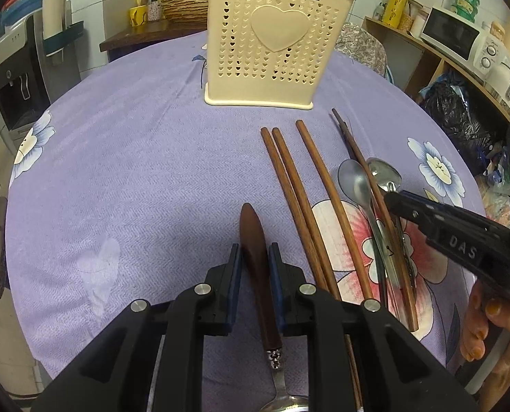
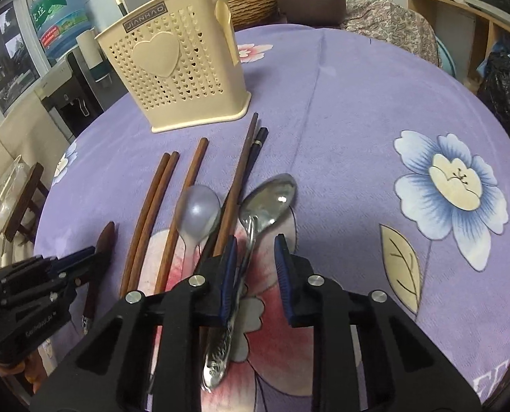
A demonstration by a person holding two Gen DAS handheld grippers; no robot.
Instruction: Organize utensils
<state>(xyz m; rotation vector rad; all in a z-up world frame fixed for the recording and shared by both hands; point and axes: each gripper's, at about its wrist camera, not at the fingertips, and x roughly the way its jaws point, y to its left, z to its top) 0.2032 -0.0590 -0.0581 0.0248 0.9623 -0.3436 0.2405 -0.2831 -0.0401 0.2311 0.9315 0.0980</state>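
Left gripper (image 1: 254, 257) clenched on wood-handled spoon (image 1: 255, 240), handle tip aimed at cream holder (image 1: 268, 41); right gripper (image 2: 255, 257) straddles steel spoon (image 2: 268, 199), far pad clear—only left view shows the wood-handled spoon's bowl behind the pads.

Chopsticks (image 1: 291, 199) and spoons (image 2: 268, 201) lie before the holder (image 1: 268, 37) — on the tablecloth (image 1: 135, 178).

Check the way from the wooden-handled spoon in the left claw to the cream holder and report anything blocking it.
Nothing visible blocks it. Only bare purple cloth lies between the wooden-handled spoon in the left claw and the cream holder. The chopsticks lie off to the right of that line.
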